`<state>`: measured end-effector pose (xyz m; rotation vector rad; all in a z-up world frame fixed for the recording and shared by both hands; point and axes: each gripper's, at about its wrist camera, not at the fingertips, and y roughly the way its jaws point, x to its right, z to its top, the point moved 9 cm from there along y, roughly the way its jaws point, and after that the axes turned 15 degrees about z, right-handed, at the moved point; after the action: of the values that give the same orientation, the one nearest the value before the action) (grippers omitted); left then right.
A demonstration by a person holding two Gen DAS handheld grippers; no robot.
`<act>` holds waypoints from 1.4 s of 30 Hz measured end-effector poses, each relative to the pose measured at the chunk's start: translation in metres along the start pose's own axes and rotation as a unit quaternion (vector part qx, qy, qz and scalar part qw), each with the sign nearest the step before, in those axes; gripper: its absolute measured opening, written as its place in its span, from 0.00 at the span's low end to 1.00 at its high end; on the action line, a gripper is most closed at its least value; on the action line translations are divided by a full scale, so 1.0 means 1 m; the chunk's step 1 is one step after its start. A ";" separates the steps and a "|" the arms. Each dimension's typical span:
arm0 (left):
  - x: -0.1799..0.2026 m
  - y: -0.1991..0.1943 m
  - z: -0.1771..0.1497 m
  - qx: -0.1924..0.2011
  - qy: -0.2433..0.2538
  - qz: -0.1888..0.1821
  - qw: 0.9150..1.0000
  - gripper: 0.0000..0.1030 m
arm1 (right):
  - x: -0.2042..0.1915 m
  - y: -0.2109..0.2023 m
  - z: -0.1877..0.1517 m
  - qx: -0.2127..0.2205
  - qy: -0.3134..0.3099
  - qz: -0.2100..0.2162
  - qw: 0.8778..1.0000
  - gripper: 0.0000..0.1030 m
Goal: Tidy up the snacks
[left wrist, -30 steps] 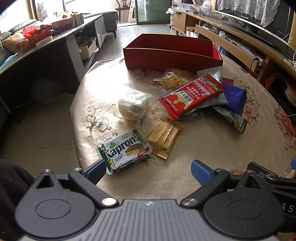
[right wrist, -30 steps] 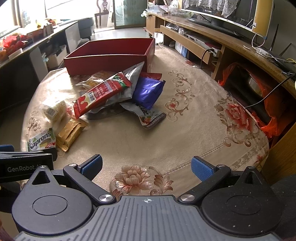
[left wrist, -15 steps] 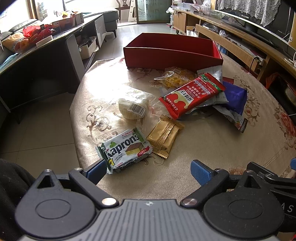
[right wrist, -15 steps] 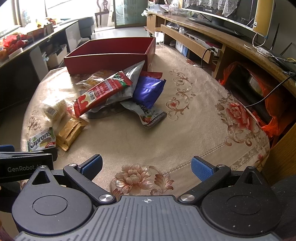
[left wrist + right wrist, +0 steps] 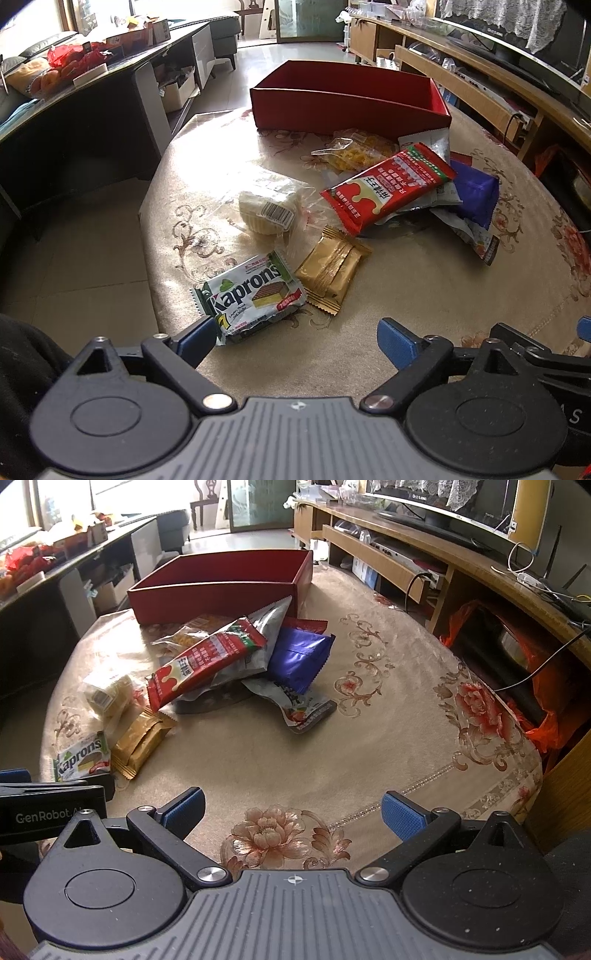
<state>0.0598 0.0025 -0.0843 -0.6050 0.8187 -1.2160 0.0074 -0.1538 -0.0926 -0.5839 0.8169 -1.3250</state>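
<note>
An empty red box [image 5: 347, 107] stands at the far side of the round table [image 5: 424, 288]. Snack packets lie in front of it: a Kaprons wafer pack [image 5: 255, 299], a gold packet [image 5: 332, 271], a clear-wrapped pastry [image 5: 267, 216], a long red packet [image 5: 388, 186] on a pile with a blue packet [image 5: 474, 195] and a clear bag of yellow snacks [image 5: 354, 151]. My left gripper [image 5: 295, 339] is open and empty, its left fingertip beside the Kaprons pack. My right gripper [image 5: 293, 810] is open and empty above the near table edge. The red box [image 5: 221, 587] and the pile show in the right view too.
A dark counter [image 5: 74, 96] with bags stands to the left. A long wooden TV bench [image 5: 461, 565] runs along the right. The left gripper's body [image 5: 51, 801] shows at the left edge of the right wrist view. Floor lies beyond the table's left edge.
The left gripper has crept slightly forward toward the Kaprons pack. The right gripper has barely moved. The snacks lie as before.
</note>
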 end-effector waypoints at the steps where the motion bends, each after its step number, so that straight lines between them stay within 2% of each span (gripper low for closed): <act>1: -0.001 0.001 0.001 -0.002 -0.003 0.001 1.000 0.88 | -0.001 0.001 0.001 -0.001 0.000 0.001 1.000 1.00; 10: -0.006 0.017 0.013 -0.026 -0.026 -0.003 0.999 0.88 | -0.007 0.013 0.014 -0.010 0.002 0.017 1.000 0.99; 16: -0.009 0.030 0.030 -0.036 -0.045 -0.007 0.998 0.88 | -0.012 0.023 0.035 -0.008 -0.003 0.033 0.999 1.00; 20: -0.011 0.042 0.045 -0.044 -0.057 -0.008 0.997 0.89 | -0.016 0.033 0.049 -0.011 -0.004 0.049 0.999 1.00; 29: -0.012 0.077 0.086 -0.046 -0.049 0.005 0.998 0.89 | -0.015 0.056 0.087 -0.018 -0.008 0.060 0.998 1.00; 36: -0.020 0.109 0.095 -0.108 -0.101 -0.016 0.989 0.89 | -0.012 0.076 0.110 -0.034 0.019 0.088 0.995 1.00; 42: -0.004 0.127 0.093 -0.149 -0.112 -0.026 0.982 0.89 | -0.016 0.082 0.113 -0.043 0.017 0.104 0.993 1.00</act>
<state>0.2068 0.0373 -0.1283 -0.9947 0.8022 -1.0558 0.1457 -0.1333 -0.0853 -0.5295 0.9403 -1.1158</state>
